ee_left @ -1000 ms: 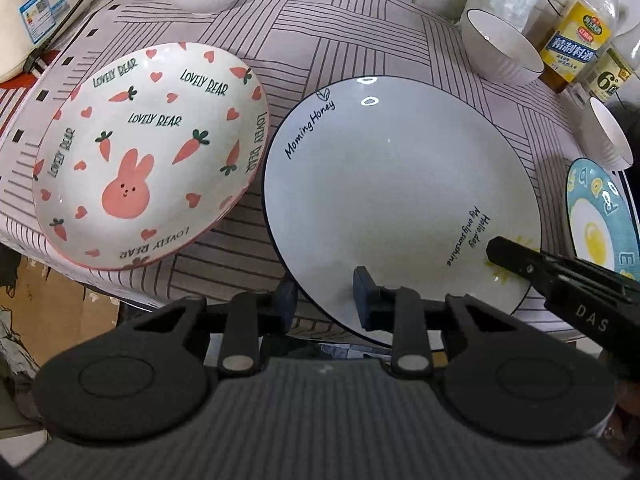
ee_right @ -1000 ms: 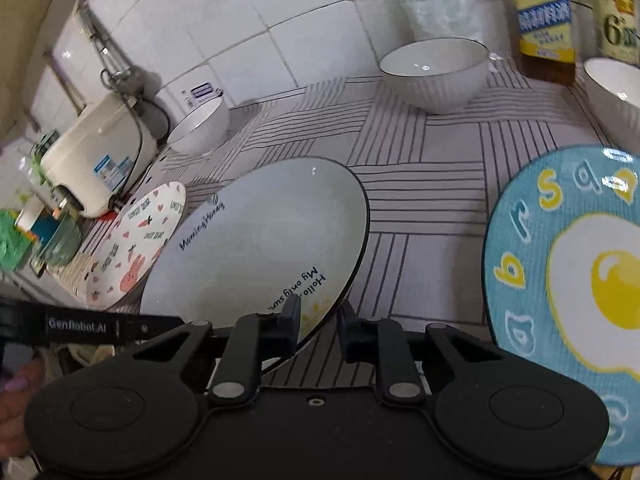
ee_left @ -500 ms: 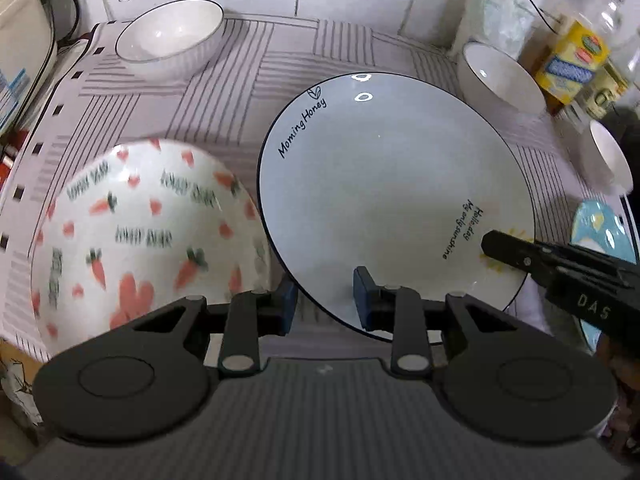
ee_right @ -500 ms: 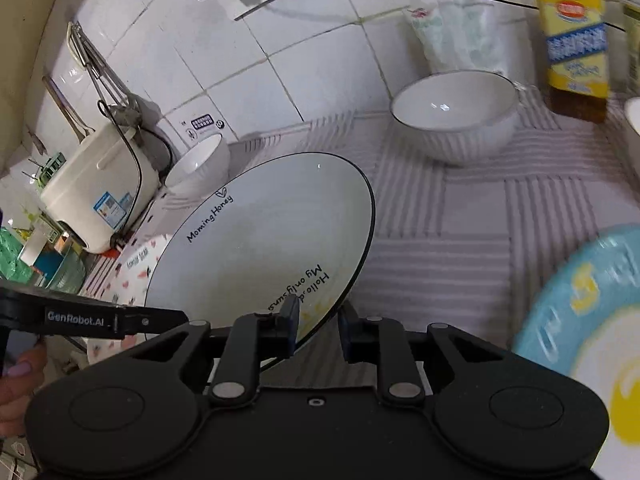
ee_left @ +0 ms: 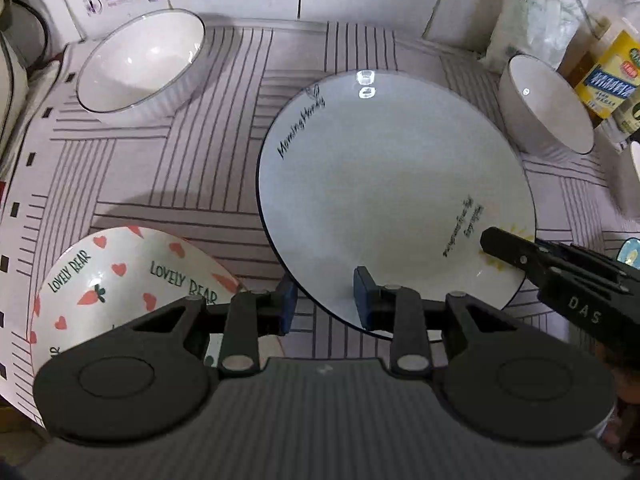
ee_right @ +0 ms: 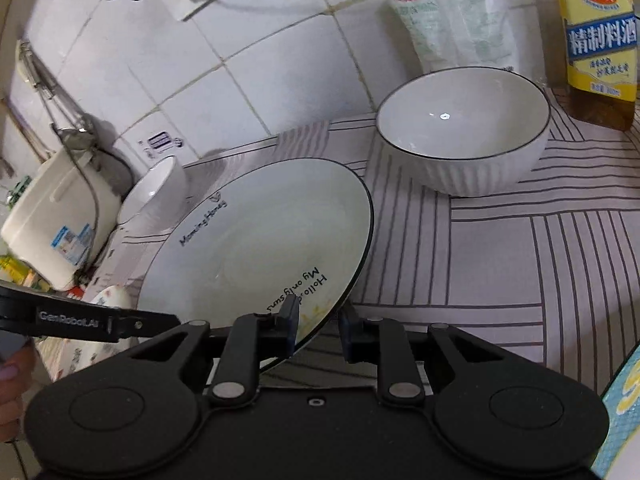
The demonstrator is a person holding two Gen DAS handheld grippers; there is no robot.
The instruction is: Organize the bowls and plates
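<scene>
A large white plate (ee_left: 392, 184) with a dark rim and "Morning Honey" lettering is held above the striped cloth. My left gripper (ee_left: 323, 305) is shut on its near rim. My right gripper (ee_right: 319, 328) is shut on its right rim; the plate also shows in the right wrist view (ee_right: 256, 248). The pink carrot-and-heart "Lovely Bear" plate (ee_left: 120, 292) lies on the cloth low at the left, partly behind my left gripper. White ribbed bowls stand at the back left (ee_left: 140, 64) and back right (ee_left: 548, 108).
A yellow cooking-wine bottle (ee_right: 600, 36) and a white packet (ee_right: 452, 20) stand by the tiled wall. A rice cooker (ee_right: 60, 216) sits at the far left. A blue egg plate's edge (ee_right: 624, 408) shows at the right. A striped cloth (ee_left: 180, 168) covers the counter.
Both grippers have lifted the white plate off the cloth and carried it toward the back wall. The carrot plate has slid down and left in the left wrist view.
</scene>
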